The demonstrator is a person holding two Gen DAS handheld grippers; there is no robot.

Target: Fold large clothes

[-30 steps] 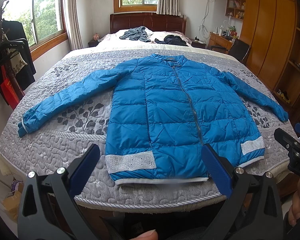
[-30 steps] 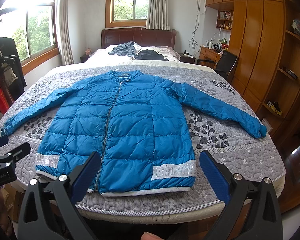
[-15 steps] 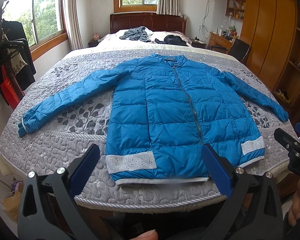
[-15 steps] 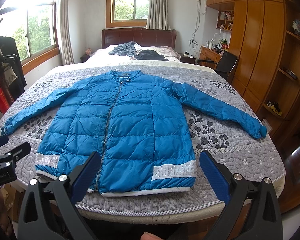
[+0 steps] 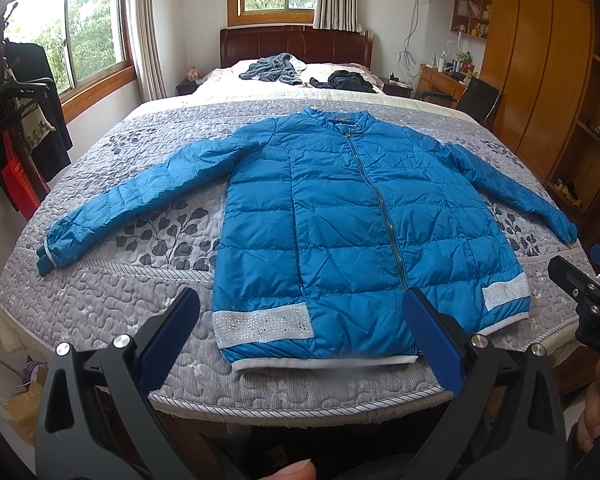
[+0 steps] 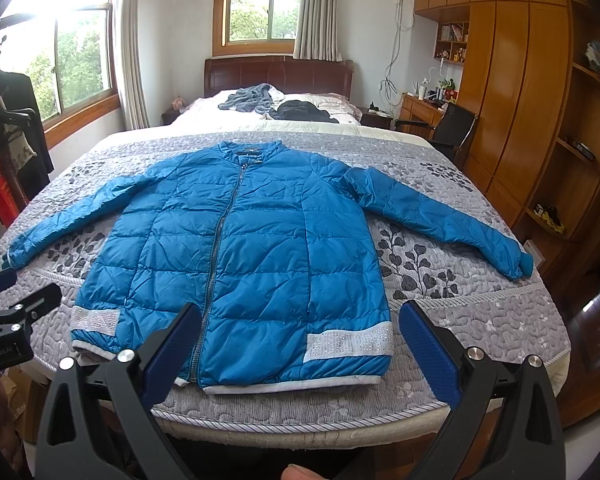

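Blue padded jacket point(image 5: 352, 224) lies flat, front up and zipped, at centre frame on the grey quilted bed point(image 5: 112, 304), both sleeves spread outward. Left tool point(image 5: 300, 336) at lower frame: fingers wide apart, holding nothing, short of the hem. Right tool point(image 6: 296, 340): likewise apart and empty.

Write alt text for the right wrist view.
A blue quilted puffer jacket lies zipped and flat, sleeves spread, on a grey patterned bedspread. The open right hand-held gripper hovers at the hem, holding nothing; the left hand-held gripper's edge shows at left.
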